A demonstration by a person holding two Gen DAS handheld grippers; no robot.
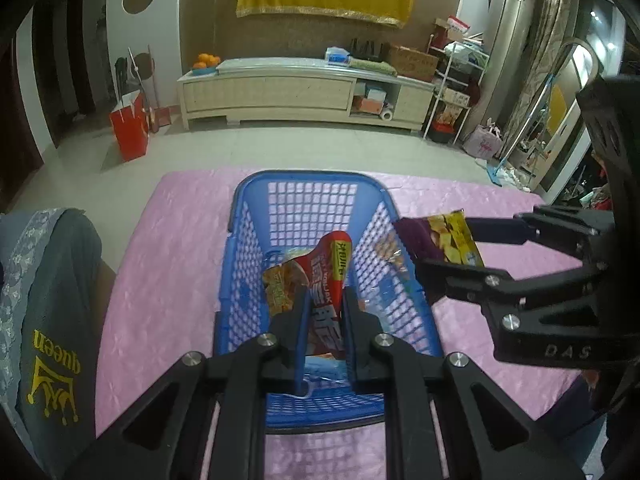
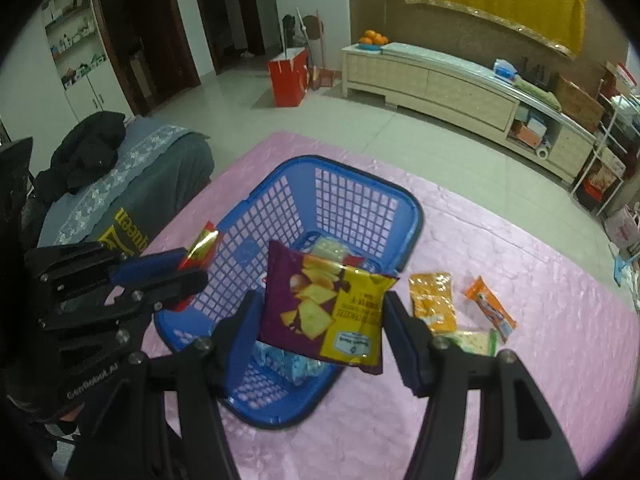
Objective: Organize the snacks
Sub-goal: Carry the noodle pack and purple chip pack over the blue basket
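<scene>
Basket (image 2: 368, 216) on the tablecloth (image 2: 540, 360), three snack packets (image 2: 434, 306) right of it, cabinet (image 2: 432, 76) behind.

Dim, bluish indoor light; soft focus, heavy fisheye vignetting.

The left gripper (image 1: 324, 320) clamps a red snack packet (image 1: 326, 280) above the blue basket (image 1: 256, 248) on the pink tablecloth (image 1: 168, 248). At right, the right gripper (image 1: 424, 248) grips a purple-and-yellow cracker bag (image 1: 444, 240) just beside the basket's right rim.
</scene>
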